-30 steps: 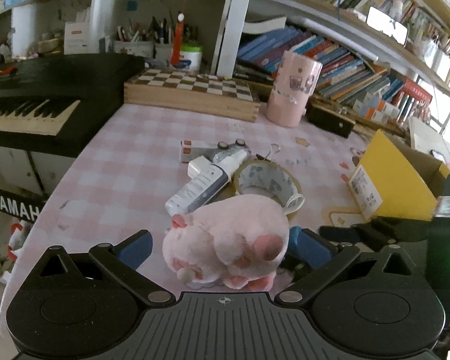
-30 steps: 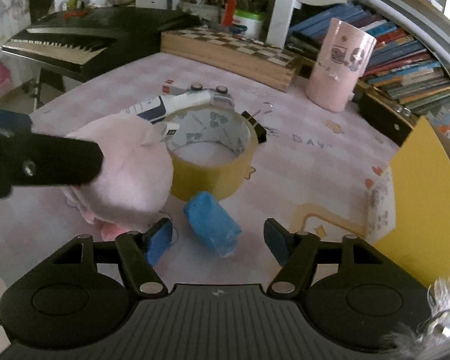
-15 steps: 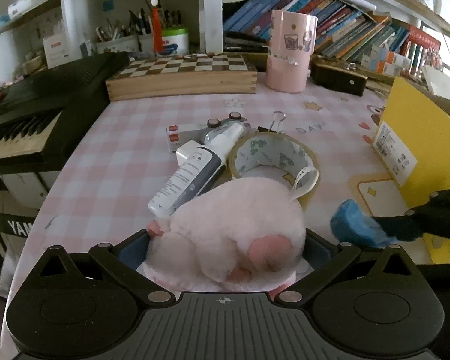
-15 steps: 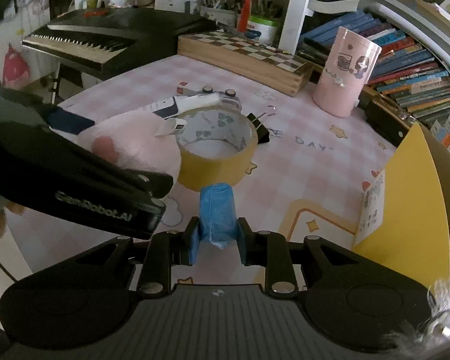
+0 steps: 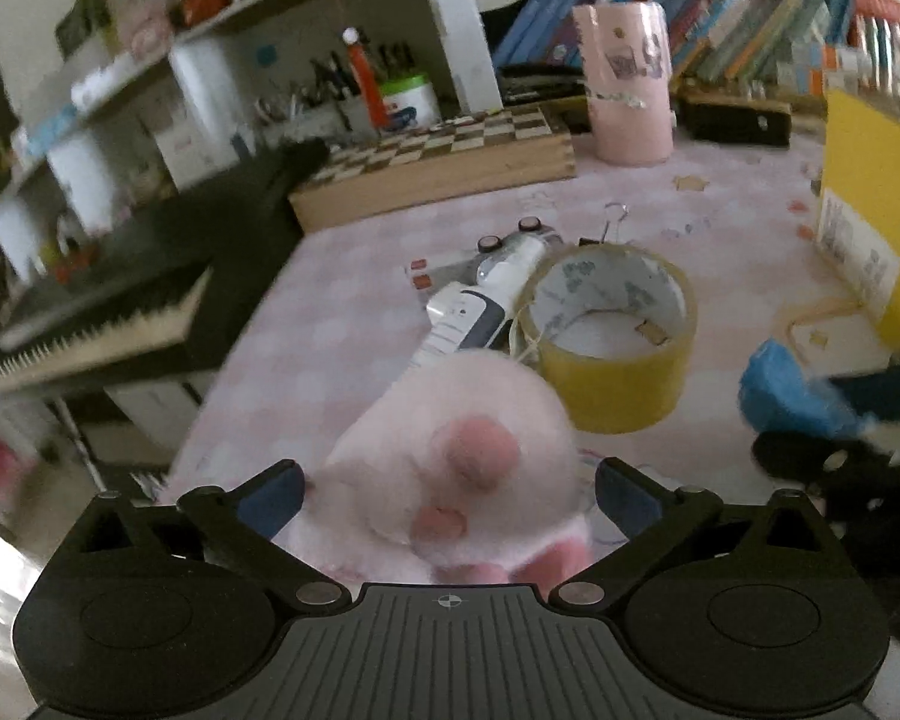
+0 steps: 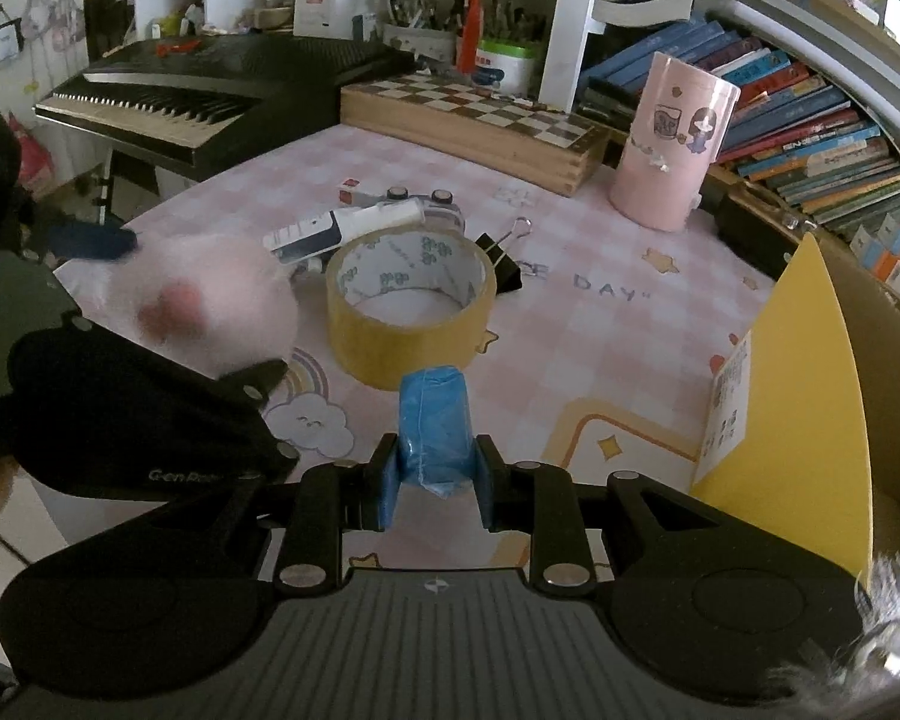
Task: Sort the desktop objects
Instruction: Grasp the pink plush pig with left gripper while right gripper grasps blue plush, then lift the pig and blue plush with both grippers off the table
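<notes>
From the left wrist camera, the left tool [image 5: 447,495] pinches a pink plush toy [image 5: 456,468] between its blue-padded fingers, the toy raised above the near-left part of the pink checked worktop [image 5: 342,330]. Just beyond it stands a roll of yellow tape [image 5: 615,342], with a white bottle [image 5: 480,300] lying against its left side and a binder clip [image 5: 612,222] behind. A wooden chessboard box [image 5: 438,168] and a pink cylinder holder [image 5: 627,84] sit along the far edge. A yellow box [image 5: 870,210] stands at the right edge. This view is motion-blurred.

From the right wrist camera, the right tool [image 6: 435,477] is pressed onto a blue wrapped bundle [image 6: 435,426], held clear above the worktop's near edge, just in front of the tape roll [image 6: 411,306]. The plush [image 6: 210,306] appears blurred at left, in the other tool's grip. The yellow box [image 6: 804,390] fills the right side; a black keyboard [image 6: 210,84] sits off the worktop's far-left corner.
</notes>
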The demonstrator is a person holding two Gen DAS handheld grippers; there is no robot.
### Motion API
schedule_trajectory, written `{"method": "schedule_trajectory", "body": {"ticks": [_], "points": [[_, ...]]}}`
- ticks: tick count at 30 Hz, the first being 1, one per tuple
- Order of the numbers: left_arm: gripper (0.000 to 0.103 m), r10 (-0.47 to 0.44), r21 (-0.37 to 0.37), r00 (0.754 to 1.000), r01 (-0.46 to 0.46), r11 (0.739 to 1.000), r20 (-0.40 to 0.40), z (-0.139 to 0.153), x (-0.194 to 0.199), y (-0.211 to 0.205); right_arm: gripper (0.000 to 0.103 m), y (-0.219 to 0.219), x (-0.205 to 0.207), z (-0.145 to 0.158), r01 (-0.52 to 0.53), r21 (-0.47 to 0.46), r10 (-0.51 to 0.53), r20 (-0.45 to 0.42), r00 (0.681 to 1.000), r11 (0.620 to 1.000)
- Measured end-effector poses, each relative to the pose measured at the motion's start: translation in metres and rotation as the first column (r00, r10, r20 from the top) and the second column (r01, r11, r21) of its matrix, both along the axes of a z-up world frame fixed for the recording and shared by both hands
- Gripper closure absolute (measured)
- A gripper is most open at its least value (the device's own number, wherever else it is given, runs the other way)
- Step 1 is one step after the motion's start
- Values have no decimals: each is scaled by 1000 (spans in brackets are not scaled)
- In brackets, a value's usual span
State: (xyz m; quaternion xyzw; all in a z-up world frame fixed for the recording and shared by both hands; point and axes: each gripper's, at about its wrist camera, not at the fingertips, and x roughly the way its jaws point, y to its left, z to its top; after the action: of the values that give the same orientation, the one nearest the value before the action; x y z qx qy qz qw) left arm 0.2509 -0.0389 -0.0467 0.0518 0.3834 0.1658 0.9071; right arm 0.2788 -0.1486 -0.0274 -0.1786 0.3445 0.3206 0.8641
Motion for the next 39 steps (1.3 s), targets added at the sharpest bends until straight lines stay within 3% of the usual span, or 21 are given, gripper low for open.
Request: {"method": "schedule_trajectory", "body": {"ticks": [4,9,12,14,17,21,39], "points": [[0,43,-131,999,-39,991,31,1,0,17,80,-1,2,2,3,6,-3,4,1000,1000],[0,63,-176,998,-65,982,-17,-10,8,27,80,1,4,3,-7,9,7,9,1000,1000],[0,85,-294,993,-105,950,-81,-21,12,42,80,3,6,4,-16,11,16,16,1000,1000],[0,98,-324,993,-112,939,-60,-21,9,46,80,3,7,5,-19,14,19,19,1000,1000],[0,97,-320,993,-112,941,-62,-21,10,46,80,4,11,5,-21,16,21,18,1000,1000],[0,71,-236,992,-95,967,-108,-24,18,34,80,6,13,6,-30,18,30,16,999,999],[0,45,-238,994,-68,969,-103,-23,18,39,79,8,23,2,-26,26,27,-17,999,999]]}}
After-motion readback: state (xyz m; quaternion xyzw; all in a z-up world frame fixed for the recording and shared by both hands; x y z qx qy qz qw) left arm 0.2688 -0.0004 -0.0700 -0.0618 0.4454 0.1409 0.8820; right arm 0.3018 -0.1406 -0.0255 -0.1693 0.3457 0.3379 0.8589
